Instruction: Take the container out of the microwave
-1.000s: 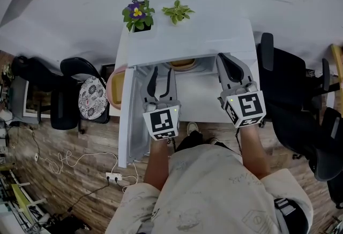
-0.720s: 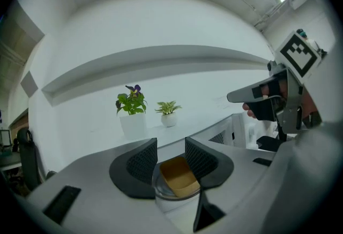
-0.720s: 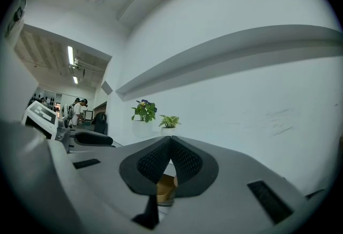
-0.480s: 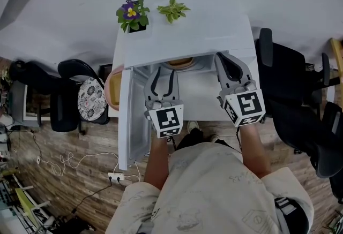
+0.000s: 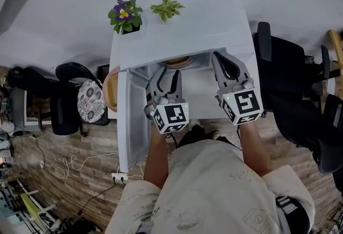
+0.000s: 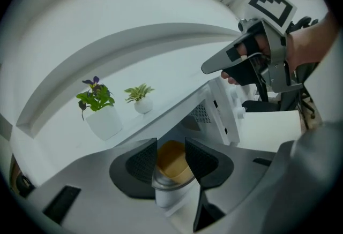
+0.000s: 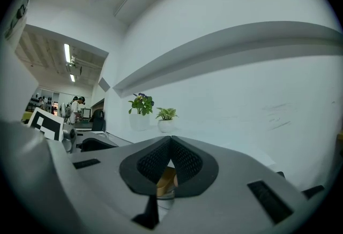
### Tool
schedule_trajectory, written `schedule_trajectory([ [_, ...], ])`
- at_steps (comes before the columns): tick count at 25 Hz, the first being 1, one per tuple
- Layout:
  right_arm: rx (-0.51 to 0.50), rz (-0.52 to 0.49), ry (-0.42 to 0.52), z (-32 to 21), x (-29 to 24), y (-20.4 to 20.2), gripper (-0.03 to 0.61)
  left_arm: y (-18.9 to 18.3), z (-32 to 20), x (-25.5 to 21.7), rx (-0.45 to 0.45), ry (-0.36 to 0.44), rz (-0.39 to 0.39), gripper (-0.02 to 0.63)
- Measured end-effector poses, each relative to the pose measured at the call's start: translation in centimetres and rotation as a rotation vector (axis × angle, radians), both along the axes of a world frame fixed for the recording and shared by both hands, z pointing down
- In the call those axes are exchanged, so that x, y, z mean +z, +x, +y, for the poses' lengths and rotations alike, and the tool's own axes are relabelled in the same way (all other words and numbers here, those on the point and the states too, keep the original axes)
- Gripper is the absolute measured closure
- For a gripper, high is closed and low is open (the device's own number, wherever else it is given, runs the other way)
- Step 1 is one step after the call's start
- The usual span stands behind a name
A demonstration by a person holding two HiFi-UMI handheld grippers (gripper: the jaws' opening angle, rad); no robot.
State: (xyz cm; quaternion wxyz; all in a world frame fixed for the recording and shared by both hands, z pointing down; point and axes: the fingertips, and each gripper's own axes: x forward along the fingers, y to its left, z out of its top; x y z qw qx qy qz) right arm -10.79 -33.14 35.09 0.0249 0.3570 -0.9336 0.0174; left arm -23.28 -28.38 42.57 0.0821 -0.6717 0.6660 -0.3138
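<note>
Head view: microwave point(image 5: 214, 29) with door point(image 5: 131, 120) swung open, container point(image 5: 178, 61) inside near the mouth, left gripper point(image 5: 166, 73) just before it, right gripper point(image 5: 221, 59) alongside; left gripper view: jaws parted, container seen between them; right gripper view: jaws pressed together, gripping nothing.

words: we find none we can read | numbers: none | signs: only black-and-white square marks on the cube point(image 5: 171, 116) of the left gripper point(image 5: 165, 71) and the cube point(image 5: 244, 105) of the right gripper point(image 5: 220, 57), no letters

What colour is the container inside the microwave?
Yellowish brown. The container shows best in the left gripper view, between the open jaws.
</note>
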Motion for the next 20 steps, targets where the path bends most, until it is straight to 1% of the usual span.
schedule_trajectory([
  [6,0.006,0.007,-0.021,0.3,1.0,0.1,0.563,0.5,-0.8,2.4,0.053,-0.099,-0.072,0.446],
  [14,0.033,0.025,-0.068,0.9,3.5,1.0,0.563,0.7,-2.2,5.1,0.101,-0.205,-0.158,0.446],
  [18,0.052,0.030,-0.086,0.9,4.4,1.5,0.563,0.5,-2.8,7.0,0.121,-0.285,-0.210,0.446],
  [20,0.058,0.039,-0.087,0.9,4.6,1.7,0.563,0.4,-3.1,7.8,0.128,-0.321,-0.224,0.446],
])
